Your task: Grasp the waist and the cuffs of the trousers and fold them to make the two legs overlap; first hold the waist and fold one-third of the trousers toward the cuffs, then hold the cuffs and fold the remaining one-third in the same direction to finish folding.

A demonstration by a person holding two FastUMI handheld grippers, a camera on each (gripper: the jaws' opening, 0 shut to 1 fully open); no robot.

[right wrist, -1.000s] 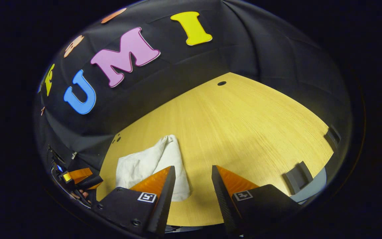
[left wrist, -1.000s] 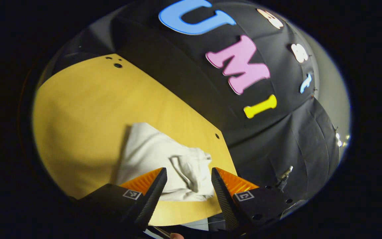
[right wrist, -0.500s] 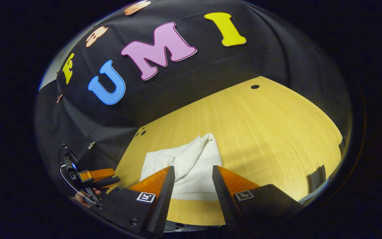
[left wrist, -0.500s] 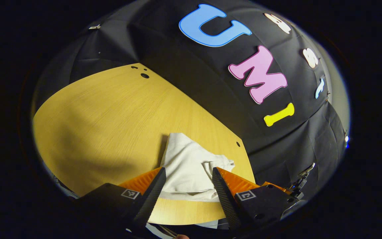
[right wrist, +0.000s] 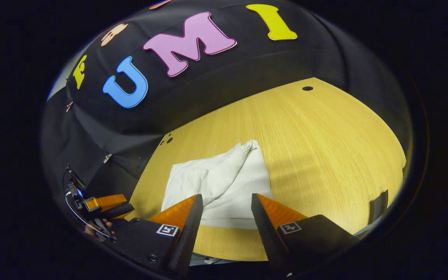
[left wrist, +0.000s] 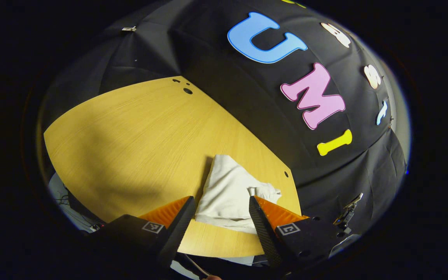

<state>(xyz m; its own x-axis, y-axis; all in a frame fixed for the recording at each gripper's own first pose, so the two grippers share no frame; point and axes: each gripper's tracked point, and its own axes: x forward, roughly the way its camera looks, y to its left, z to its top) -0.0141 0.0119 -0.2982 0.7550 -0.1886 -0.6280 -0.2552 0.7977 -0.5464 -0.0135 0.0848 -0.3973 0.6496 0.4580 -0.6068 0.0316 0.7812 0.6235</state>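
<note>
Trousers: white trousers (left wrist: 230, 190) are lying bunched on the table (left wrist: 130, 136), low and right of centre in the left gripper view; in the right gripper view the trousers (right wrist: 224, 182) are sitting at lower centre, near the table's near edge.
Left gripper: the left gripper (left wrist: 219, 210) is hanging above the cloth with its fingers spread apart, gripping nothing; it is also showing at the lower left of the right gripper view (right wrist: 109, 208), held by a hand.
Right gripper: the right gripper (right wrist: 224, 208) is hovering over the near edge of the trousers, fingers wide apart, nothing between them.
Table: the yellow wood top is showing small holes (left wrist: 187, 91) near its far corner.
</note>
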